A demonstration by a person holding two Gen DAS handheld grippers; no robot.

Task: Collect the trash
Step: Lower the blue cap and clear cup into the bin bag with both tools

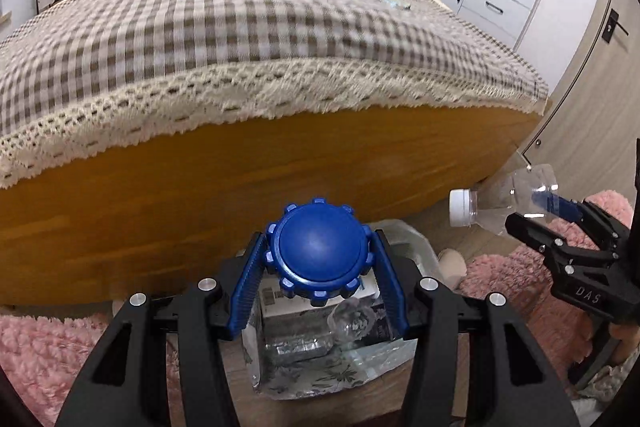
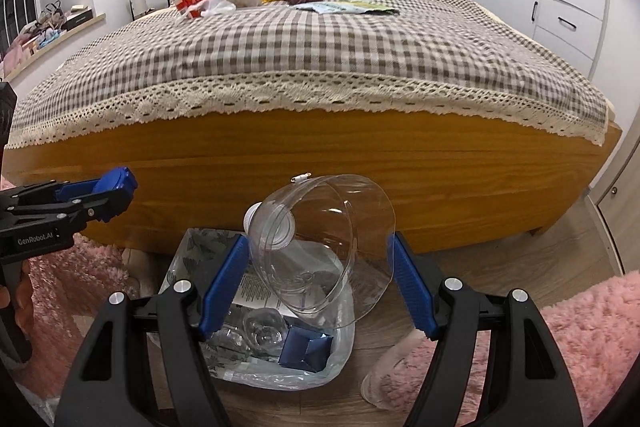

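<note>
Left gripper squeezed blue cap; right gripper squeezed clear bottle, both above trash bag. Read "GenRobot.AI", "DAS".

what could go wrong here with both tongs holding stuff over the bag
1. The bag on the floor is soft, slumped and already holds trash, so a dropped item could catch its rim and roll onto the floor.
2. The clear bottle in the right tongs is thin and may slip.
3. The blue lid in the left tongs is close to the bottle, so both could collide.
</note>
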